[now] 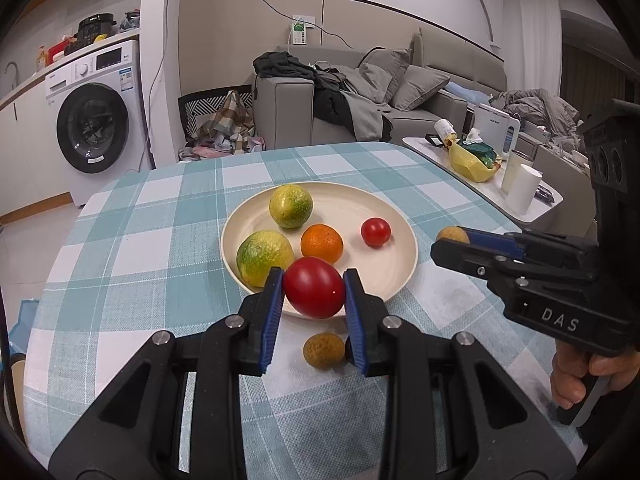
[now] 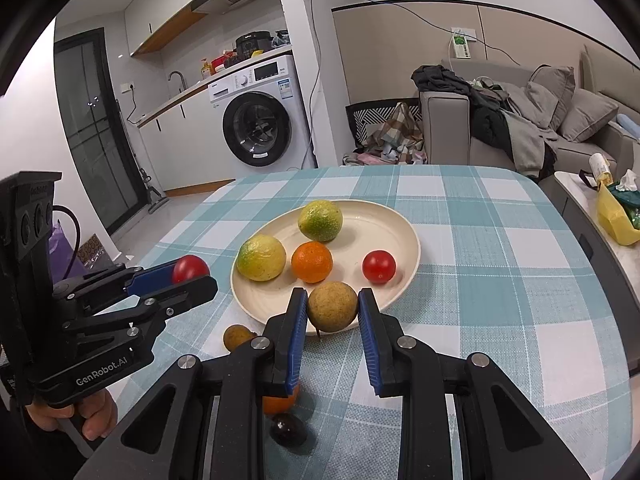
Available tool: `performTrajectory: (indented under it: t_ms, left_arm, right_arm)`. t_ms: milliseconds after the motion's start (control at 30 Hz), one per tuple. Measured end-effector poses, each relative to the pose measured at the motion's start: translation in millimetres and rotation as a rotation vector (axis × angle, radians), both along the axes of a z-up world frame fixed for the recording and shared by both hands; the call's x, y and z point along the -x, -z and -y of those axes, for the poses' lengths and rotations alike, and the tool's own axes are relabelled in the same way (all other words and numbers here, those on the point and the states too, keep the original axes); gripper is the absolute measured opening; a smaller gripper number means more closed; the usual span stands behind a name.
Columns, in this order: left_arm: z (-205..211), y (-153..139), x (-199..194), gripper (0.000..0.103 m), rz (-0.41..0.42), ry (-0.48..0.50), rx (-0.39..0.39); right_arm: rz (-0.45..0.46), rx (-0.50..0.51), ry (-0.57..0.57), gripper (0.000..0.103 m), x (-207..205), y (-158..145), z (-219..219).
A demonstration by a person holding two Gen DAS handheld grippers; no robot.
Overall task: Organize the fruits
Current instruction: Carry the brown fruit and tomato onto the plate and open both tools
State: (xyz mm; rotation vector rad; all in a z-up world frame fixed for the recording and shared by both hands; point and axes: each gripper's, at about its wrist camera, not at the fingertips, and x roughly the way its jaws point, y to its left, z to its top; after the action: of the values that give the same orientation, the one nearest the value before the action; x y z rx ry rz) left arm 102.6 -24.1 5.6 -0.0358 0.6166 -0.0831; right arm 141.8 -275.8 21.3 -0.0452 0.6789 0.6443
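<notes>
The round cream plate point(image 1: 400, 264) sat mid-surface and already carried four fruits: a yellow-green citrus point(image 1: 291, 205) at about twelve o'clock on it, a second yellow-green citrus point(image 1: 262, 256) near nine, a small orange mandarin point(image 1: 322, 243) at the centre, and a small red cherry tomato point(image 1: 375, 232) toward three.

Two more fruits were on their way. The left claw point(image 1: 314, 292) was clamped on a larger red tomato point(image 1: 314, 287), held at the plate's six o'clock edge. The right claw point(image 2: 333, 312) was clamped on a rough tan-brown round fruit point(image 2: 332, 307), likewise at the near rim; whether either fruit hung over the plate or just short of it I could not tell.

Left loose on the teal-and-white checked tablecloth point(image 1: 168, 248) were another tan-brown round fruit point(image 1: 324, 350) just short of the plate, an orange fruit point(image 2: 282, 402) partly hidden under the right claw, and a dark glossy fruit point(image 2: 286, 430) beside it.

By my reckoning the sorting was past halfway: four plated, two in hand, three visibly waiting.

Off at three o'clock, a white side table point(image 1: 432, 152) held a yellow bag point(image 1: 470, 164) with green packaging in it, and white cups point(image 1: 524, 194).
</notes>
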Motion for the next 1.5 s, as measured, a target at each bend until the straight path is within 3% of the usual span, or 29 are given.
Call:
performTrajectory:
  t_ms: [633, 1267, 1500]
  left_arm:
    - [2.2, 21.2, -46.2, 0.027, -0.031, -0.006, 0.021]
    - [-0.2, 32.0, -51.5, 0.027, -0.053, 0.005, 0.03]
    - [-3.6, 31.3, -44.5, 0.027, -0.057, 0.001, 0.038]
  right_arm:
    - [-0.044, 0.007, 0.002, 0.027, -23.1, 15.3, -20.4]
    - [-0.108, 0.01, 0.006, 0.027, -36.6, 29.8, -19.2]
    - [-0.095, 0.005, 0.008, 0.036, -34.4, 28.3, -18.4]
